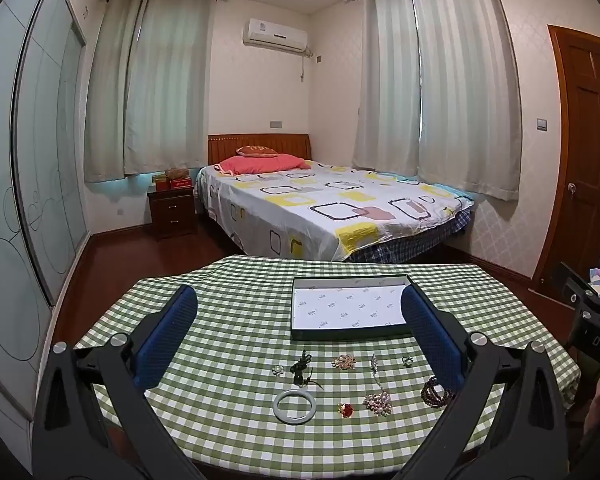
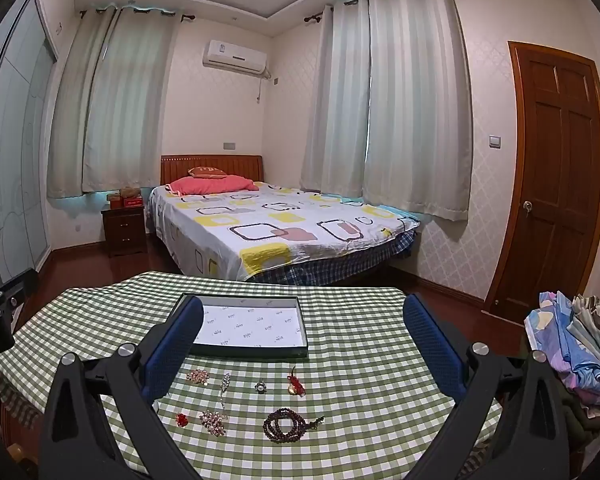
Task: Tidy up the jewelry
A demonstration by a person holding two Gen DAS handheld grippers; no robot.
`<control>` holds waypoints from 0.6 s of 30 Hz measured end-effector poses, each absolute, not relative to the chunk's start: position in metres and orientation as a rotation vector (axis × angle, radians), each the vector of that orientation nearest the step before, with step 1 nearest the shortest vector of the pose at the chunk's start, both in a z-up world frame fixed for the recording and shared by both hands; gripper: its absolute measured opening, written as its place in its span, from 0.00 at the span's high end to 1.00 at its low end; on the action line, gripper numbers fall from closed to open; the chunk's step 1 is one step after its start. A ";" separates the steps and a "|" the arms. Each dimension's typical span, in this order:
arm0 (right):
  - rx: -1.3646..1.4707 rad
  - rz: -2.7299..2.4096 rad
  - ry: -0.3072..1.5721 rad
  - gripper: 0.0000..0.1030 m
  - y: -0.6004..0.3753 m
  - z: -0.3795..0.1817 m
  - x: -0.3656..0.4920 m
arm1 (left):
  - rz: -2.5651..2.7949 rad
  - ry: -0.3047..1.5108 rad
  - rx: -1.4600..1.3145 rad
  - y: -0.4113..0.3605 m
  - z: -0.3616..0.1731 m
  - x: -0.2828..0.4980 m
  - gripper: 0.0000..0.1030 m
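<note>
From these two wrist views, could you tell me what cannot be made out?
- Right wrist view: the white bangle is hidden behind the right gripper's finger.
- Left wrist view: the bead bracelet is partly covered by the left gripper's finger.
- Both: small brooches' details too tiny.

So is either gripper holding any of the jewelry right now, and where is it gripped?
Nothing is held. The left gripper and right gripper are both open above the table, with no jewelry between their fingers.
</note>
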State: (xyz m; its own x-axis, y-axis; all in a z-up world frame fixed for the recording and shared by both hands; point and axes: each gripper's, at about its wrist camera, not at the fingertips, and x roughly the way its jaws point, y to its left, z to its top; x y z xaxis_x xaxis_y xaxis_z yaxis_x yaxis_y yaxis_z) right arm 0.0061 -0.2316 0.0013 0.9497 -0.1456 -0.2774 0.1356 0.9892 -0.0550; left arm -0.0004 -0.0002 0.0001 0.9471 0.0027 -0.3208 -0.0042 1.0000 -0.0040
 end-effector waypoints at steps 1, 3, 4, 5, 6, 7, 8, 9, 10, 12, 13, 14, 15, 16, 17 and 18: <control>-0.033 -0.143 0.282 0.05 -0.232 0.001 0.006 | 0.004 0.327 -0.005 0.000 0.000 0.000 0.04; -0.034 -0.144 0.281 0.05 -0.232 0.001 0.006 | 0.002 0.325 -0.007 0.000 0.000 -0.001 0.04; -0.034 -0.144 0.281 0.05 -0.232 0.002 0.006 | 0.003 0.323 -0.008 0.000 0.001 -0.001 0.04; -0.033 -0.144 0.281 0.05 -0.233 0.001 0.006 | 0.004 0.320 -0.008 0.000 0.001 -0.001 0.04; -0.033 -0.143 0.280 0.05 -0.233 0.001 0.006 | 0.004 0.318 -0.008 0.000 0.002 -0.001 0.04; -0.035 -0.144 0.278 0.05 -0.232 0.002 0.006 | 0.004 0.317 -0.008 0.000 0.002 -0.002 0.04; -0.036 -0.145 0.279 0.05 -0.232 0.002 0.006 | 0.003 0.316 -0.009 0.000 0.002 -0.002 0.04; -0.034 -0.144 0.277 0.05 -0.232 0.002 0.005 | 0.006 0.320 -0.007 -0.002 -0.001 0.004 0.04; -0.033 -0.143 0.276 0.05 -0.231 0.002 0.005 | 0.006 0.320 -0.007 -0.002 -0.001 0.005 0.04; -0.033 -0.143 0.277 0.05 -0.232 0.004 0.006 | 0.005 0.318 -0.007 -0.002 -0.001 0.003 0.04; -0.034 -0.144 0.276 0.05 -0.231 0.004 0.006 | 0.005 0.319 -0.006 -0.003 -0.001 0.004 0.04; -0.034 -0.145 0.276 0.05 -0.232 0.004 0.006 | 0.005 0.321 -0.005 -0.003 -0.001 0.005 0.04; -0.033 -0.143 0.277 0.05 -0.231 0.003 0.005 | 0.005 0.322 -0.006 -0.004 -0.001 0.005 0.04; -0.034 -0.143 0.277 0.05 -0.231 0.003 0.005 | 0.005 0.320 -0.011 -0.002 0.003 0.000 0.04; -0.034 -0.144 0.276 0.05 -0.231 0.004 0.005 | 0.004 0.319 -0.011 -0.003 0.006 -0.002 0.04; -0.035 -0.144 0.276 0.05 -0.230 0.004 0.005 | 0.005 0.320 -0.012 -0.002 0.006 -0.002 0.04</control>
State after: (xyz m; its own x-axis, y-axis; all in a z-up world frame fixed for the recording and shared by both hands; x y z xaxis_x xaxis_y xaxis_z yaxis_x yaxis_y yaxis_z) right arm 0.0051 -0.2301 0.0035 0.9519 -0.1469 -0.2690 0.1373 0.9890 -0.0544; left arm -0.0020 -0.0022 0.0057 0.9492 0.0027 -0.3146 -0.0064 0.9999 -0.0107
